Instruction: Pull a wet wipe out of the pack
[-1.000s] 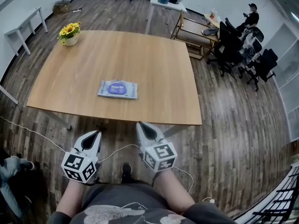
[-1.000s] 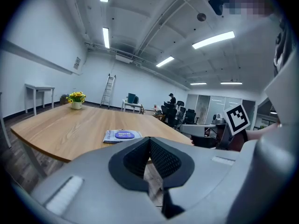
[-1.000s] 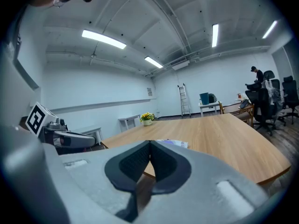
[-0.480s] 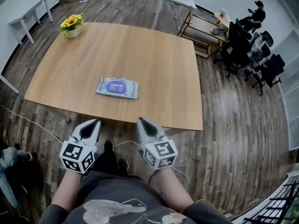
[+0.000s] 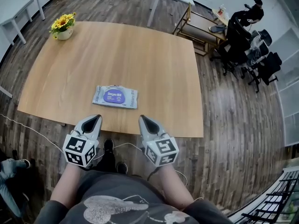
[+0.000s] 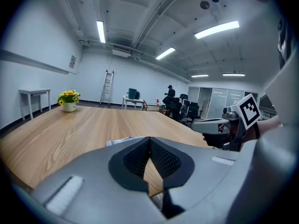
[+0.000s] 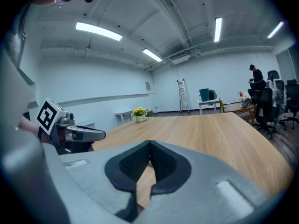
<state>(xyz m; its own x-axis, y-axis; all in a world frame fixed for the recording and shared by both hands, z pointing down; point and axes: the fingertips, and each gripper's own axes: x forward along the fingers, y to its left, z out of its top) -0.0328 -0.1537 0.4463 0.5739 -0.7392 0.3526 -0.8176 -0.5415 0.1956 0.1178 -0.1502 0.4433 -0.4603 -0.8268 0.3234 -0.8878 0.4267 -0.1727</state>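
- Seeing a flat, white-and-purple wet wipe pack of soft plastic film point(image 5: 115, 97) lying face up on the light wooden table point(image 5: 126, 45), near its front edge.
- Holding the grey left gripper point(image 5: 95, 119) and the grey right gripper point(image 5: 143, 119) just at that edge, both pointed toward the pack and well short of touching it.
- Keeping both pairs of jaws pressed fully together, with nothing between them.
- Judging the pack as light and soft: probably slides or lifts off the smooth wood when pulled at.
- Likely needs one gripper pressing down on an end, away from the opening, to keep it in place.
- Taking hold, probably, at the purple oval label point(image 5: 113, 96) in the middle first, then at the thin wipe under it; too small to tell whether open or sealed.
- Expecting a limp, wet, somewhat slippery wipe: pinch firmly at a corner and pull up slowly, to bring out only one and not tear it.
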